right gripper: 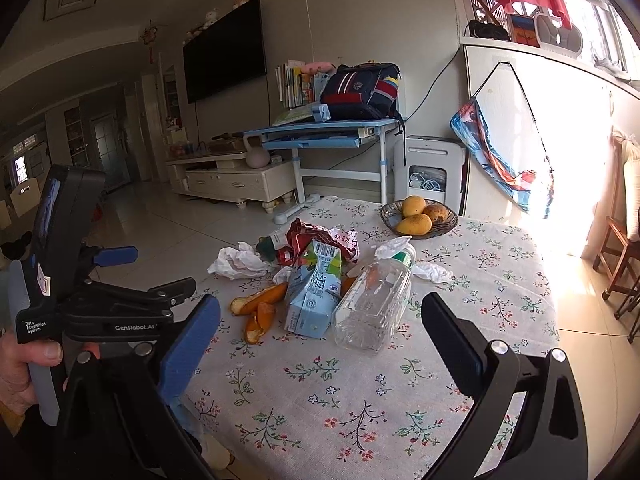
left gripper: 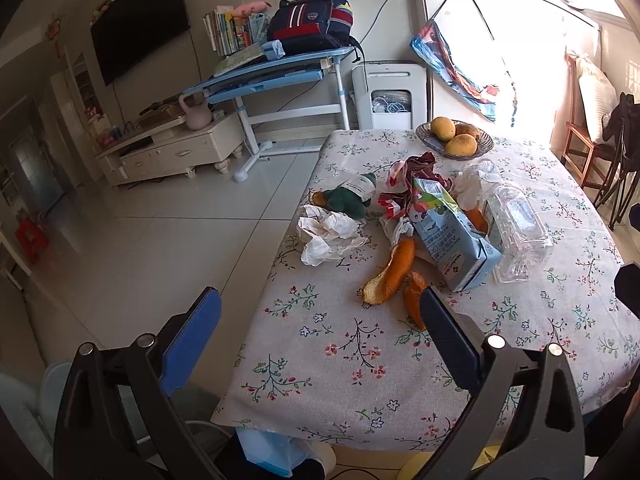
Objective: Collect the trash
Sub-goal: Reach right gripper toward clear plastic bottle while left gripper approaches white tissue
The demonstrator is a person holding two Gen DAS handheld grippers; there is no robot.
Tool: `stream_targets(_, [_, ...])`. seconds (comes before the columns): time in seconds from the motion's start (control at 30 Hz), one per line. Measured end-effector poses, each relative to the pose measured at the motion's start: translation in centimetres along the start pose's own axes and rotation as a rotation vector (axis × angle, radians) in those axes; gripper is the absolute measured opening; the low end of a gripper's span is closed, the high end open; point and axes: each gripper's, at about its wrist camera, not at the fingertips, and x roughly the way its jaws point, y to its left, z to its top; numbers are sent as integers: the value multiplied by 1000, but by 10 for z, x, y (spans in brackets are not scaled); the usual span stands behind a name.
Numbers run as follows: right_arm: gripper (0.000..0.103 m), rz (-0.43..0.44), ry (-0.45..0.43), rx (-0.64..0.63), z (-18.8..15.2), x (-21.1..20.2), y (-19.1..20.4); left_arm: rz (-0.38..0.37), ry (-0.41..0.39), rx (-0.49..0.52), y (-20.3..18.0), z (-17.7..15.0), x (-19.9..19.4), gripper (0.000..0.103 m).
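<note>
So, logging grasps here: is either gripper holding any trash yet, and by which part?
Nothing is held. The left gripper and right gripper are both open and empty, short of the orange peel.

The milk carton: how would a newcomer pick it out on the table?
On the floral tablecloth, look in the trash heap in front of the fruit basket. The milk carton lies beside the clear plastic bottle: the only light-blue box, with a green top.
</note>
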Motion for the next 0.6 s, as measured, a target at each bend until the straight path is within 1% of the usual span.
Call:
stream_targets(0.33, [97,6,32,72,2,10,-16,2,9,1,0,1,6,96])
stream_targets(0.47, [97,7,37,75,3,12,-19,7,13,8,-2,3,10,96])
stream_targets(0.6, [97,9,41,72,4,14,-20,-7,10,21,-4,6,13,96])
